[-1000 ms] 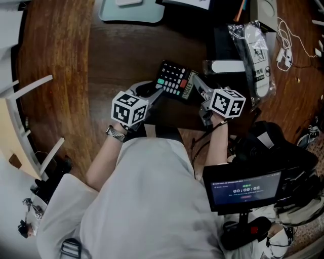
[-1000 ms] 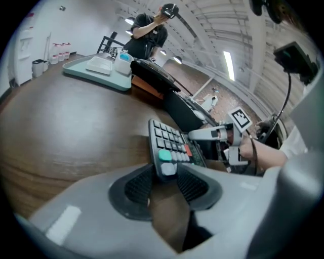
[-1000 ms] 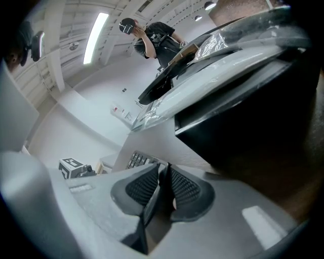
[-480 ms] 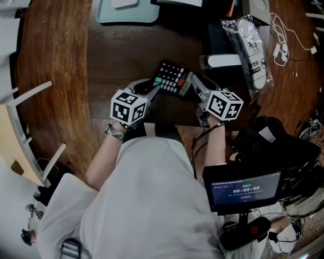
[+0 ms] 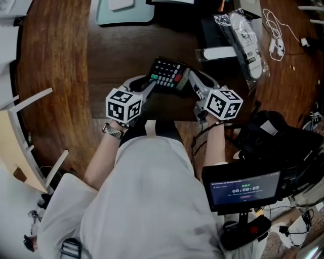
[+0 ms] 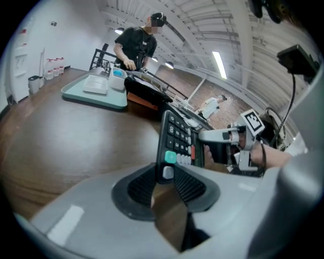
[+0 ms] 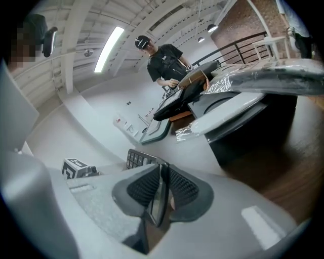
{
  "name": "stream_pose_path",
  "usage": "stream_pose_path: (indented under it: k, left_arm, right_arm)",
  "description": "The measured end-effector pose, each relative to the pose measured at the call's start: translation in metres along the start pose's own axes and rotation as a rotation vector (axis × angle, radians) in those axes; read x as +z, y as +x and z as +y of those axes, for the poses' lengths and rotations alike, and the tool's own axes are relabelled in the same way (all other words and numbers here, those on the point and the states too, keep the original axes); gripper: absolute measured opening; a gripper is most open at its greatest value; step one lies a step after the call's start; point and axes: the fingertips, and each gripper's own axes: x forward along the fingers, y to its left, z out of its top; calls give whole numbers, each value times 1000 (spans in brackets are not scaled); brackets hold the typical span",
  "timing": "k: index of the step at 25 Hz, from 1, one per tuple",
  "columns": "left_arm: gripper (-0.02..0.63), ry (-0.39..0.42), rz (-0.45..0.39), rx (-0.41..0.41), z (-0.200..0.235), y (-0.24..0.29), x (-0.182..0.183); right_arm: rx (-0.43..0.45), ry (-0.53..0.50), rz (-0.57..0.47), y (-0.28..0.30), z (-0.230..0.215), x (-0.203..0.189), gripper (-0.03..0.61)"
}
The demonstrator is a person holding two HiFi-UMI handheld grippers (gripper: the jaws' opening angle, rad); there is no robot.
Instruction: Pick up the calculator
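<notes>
Item: calculator (image 5: 167,75), black, keyed, spanning between both claws above the brown tabletop (image 5: 116,45). Left claw (image 6: 164,178): jaws just closing, pinching its near end. Right claw (image 7: 161,195): jaws just closing, clamped on its opposite edge.

Dark wood table (image 5: 58,60), cluttered along far edge: teal tray (image 5: 124,15), black box (image 5: 211,29), white thing in plastic bag (image 5: 246,39), white cable (image 5: 276,36) just beside bag.

Calculator (image 5: 167,75) before tray (image 5: 126,14), seemingly off table (image 5: 61,60).
</notes>
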Motion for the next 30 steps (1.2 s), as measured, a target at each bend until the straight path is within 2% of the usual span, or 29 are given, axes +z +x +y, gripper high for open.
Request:
stream_pose_path:
  k: [5, 12, 19, 23, 30]
  left_arm:
    - [124, 55, -75, -8, -9, -7, 17]
    - [127, 136, -139, -27, -26, -15, 46]
    - [127, 239, -205, -52, -54, -49, 75]
    - [127, 292, -255, -79, -67, -57, 91]
    - [127, 408, -331, -149, -95, -102, 106]
  right_arm:
    - [5, -15, -58, -16, 10, 14, 58]
    - [5, -56, -140, -42, 26, 40, 55]
    - [-2, -120, -243, -81, 65, 63, 54]
    - [-27, -175, -306, -99, 78, 77, 54]
    - [-90, -259, -433, -143, 133, 80, 54]
